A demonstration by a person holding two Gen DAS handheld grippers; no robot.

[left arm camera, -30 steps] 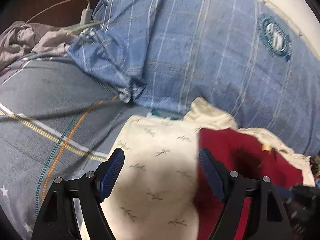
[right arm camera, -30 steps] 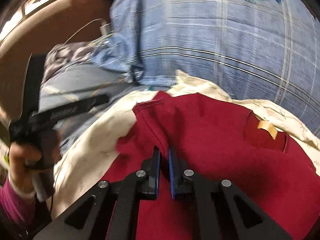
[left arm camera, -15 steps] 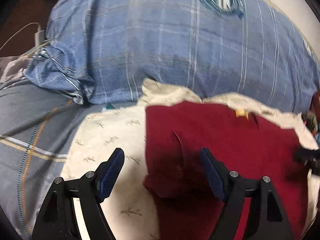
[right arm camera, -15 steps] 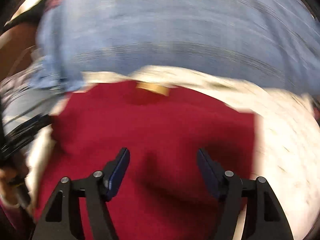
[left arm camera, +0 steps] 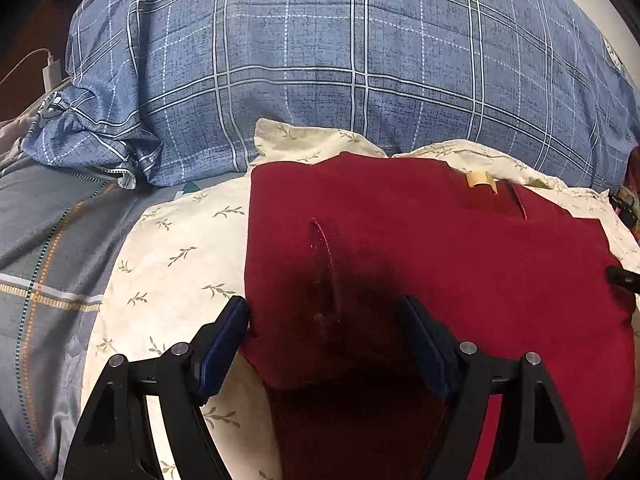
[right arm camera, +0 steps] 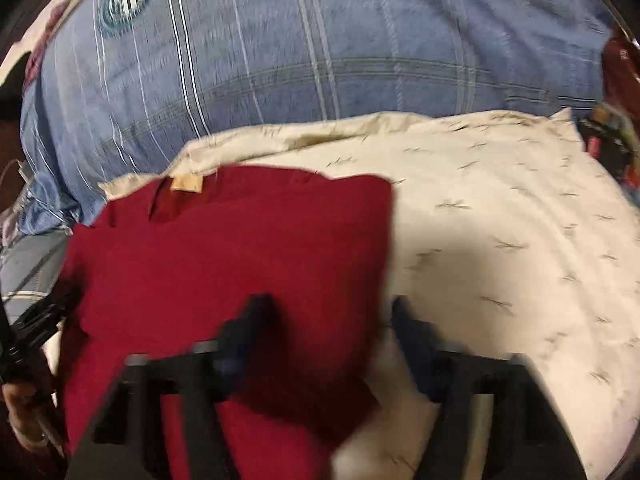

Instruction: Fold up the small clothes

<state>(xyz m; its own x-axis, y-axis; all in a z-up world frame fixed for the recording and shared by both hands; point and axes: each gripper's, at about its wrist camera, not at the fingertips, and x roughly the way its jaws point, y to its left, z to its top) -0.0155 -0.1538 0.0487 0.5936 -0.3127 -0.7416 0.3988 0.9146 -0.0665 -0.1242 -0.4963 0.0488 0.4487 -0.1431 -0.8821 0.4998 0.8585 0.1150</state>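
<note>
"Red garment [left arm camera: 440,260], where was it?"
"Flat on the cream sprig-printed cloth [left arm camera: 172,264], its tan label [left arm camera: 480,179] toward the far edge, by the blue plaid pillow [left arm camera: 320,60]."
"And the left gripper [left arm camera: 322,306]?"
"Spread wide over the garment's left edge, pads not pressing."
"The right gripper [right arm camera: 328,304]?"
"Blurred. Its jaws had just been closing, but they showed apart, with the garment's right edge between them."

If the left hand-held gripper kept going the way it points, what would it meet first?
Most likely the red garment: the left hand-held gripper stands open over its left edge, pointing down at it. How near it is cannot be told.
</note>
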